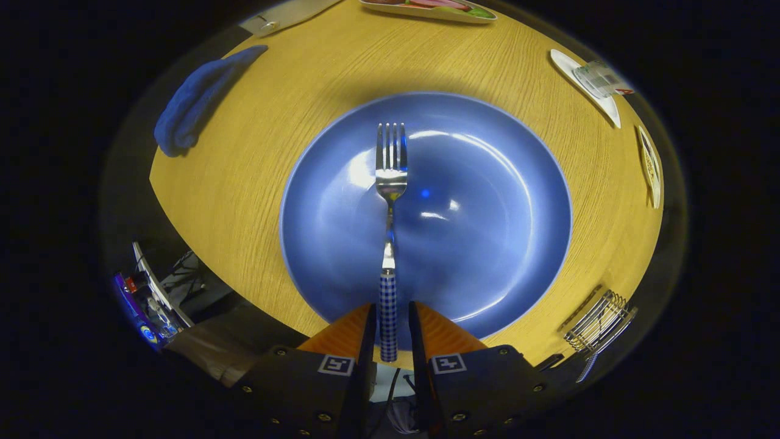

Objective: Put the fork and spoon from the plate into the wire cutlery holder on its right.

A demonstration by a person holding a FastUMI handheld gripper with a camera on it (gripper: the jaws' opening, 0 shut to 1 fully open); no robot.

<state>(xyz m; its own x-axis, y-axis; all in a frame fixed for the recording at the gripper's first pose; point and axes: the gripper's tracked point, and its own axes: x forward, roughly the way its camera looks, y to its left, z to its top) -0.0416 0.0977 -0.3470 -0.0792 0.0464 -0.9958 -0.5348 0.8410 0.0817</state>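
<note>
Gripper (389, 317): fingers straddle the fork handle with narrow gaps each side; grip contact cannot be confirmed.
Fork (390, 201): tines forward, lying over the blue plate (487, 244).
Wire cutlery holder (600, 323): right of plate, on the wooden table (244, 183).

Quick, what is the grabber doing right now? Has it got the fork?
Gripper: fingers sit on either side of the fork handle, over the blue plate; whether both press on it cannot be told.
</note>
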